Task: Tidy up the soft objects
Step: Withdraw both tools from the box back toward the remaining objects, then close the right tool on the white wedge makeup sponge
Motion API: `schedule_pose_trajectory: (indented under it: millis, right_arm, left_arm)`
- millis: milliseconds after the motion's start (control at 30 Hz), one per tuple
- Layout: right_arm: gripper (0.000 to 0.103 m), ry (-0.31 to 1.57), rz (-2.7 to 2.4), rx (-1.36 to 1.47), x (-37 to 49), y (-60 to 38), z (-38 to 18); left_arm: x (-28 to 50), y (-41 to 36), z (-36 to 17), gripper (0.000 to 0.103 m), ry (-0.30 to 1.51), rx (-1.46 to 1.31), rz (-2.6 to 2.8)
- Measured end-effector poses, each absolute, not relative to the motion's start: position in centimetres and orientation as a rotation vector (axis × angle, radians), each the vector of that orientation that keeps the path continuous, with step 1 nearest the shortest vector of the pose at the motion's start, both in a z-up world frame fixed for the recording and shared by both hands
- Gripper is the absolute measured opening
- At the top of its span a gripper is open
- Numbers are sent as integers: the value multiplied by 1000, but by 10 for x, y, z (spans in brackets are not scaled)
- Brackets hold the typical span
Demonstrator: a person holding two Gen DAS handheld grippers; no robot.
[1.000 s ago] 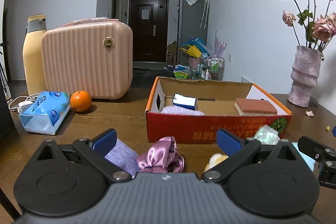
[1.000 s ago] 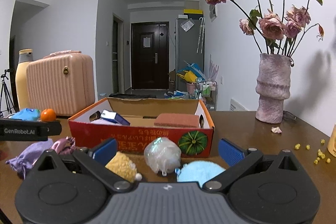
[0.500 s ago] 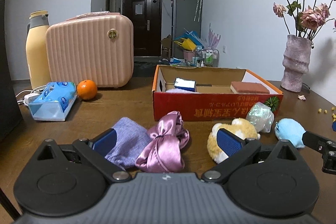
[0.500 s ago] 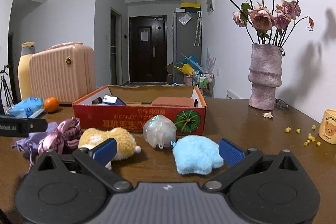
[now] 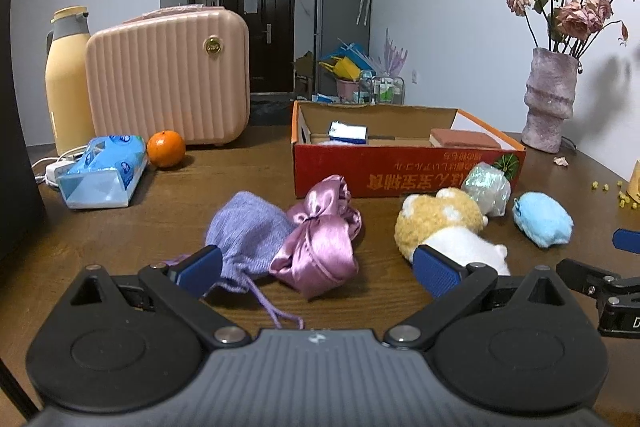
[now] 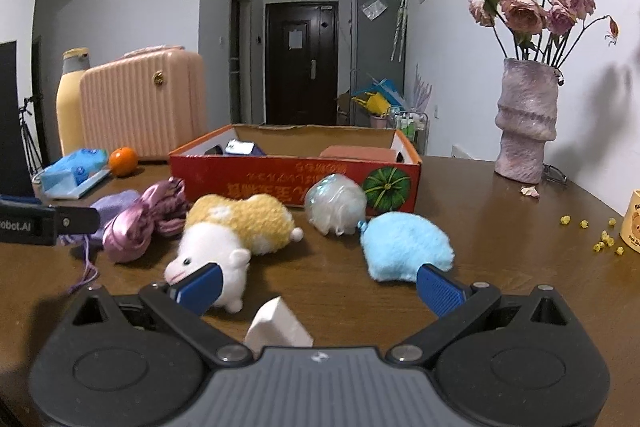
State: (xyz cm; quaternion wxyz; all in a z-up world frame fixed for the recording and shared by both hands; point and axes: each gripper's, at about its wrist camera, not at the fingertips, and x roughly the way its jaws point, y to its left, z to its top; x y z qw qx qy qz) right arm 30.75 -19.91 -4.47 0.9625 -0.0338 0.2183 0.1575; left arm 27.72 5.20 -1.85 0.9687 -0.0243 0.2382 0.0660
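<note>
Wooden tabletop (image 5: pixel 168 211) in front of the cardboard box (image 6: pixel 296 183) holds the soft toys unsorted, both left gripper (image 5: pixel 318 271) and right gripper (image 6: pixel 320 287) spread wide and empty, the plush hamster (image 6: pixel 236 227) likely the right one's next pick.

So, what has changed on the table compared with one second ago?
Both grippers have drawn back from the box, so more table shows. The left gripper and right gripper stay open and empty. Nothing was taken or let go. The purple pouch, pink satin bag, hamster toy and blue plush stay put.
</note>
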Motion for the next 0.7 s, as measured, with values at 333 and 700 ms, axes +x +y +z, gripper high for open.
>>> schedule_pose_trajectory:
  millis: [333,700]
  right_arm:
    - [96,546,353,-97,314,-186,-57]
    - [52,628,390,-83,323,-171,-66]
  left_arm:
    - [270,69,-26,103,535,-66,127]
    - [271,70,-28,103,563,-83,94]
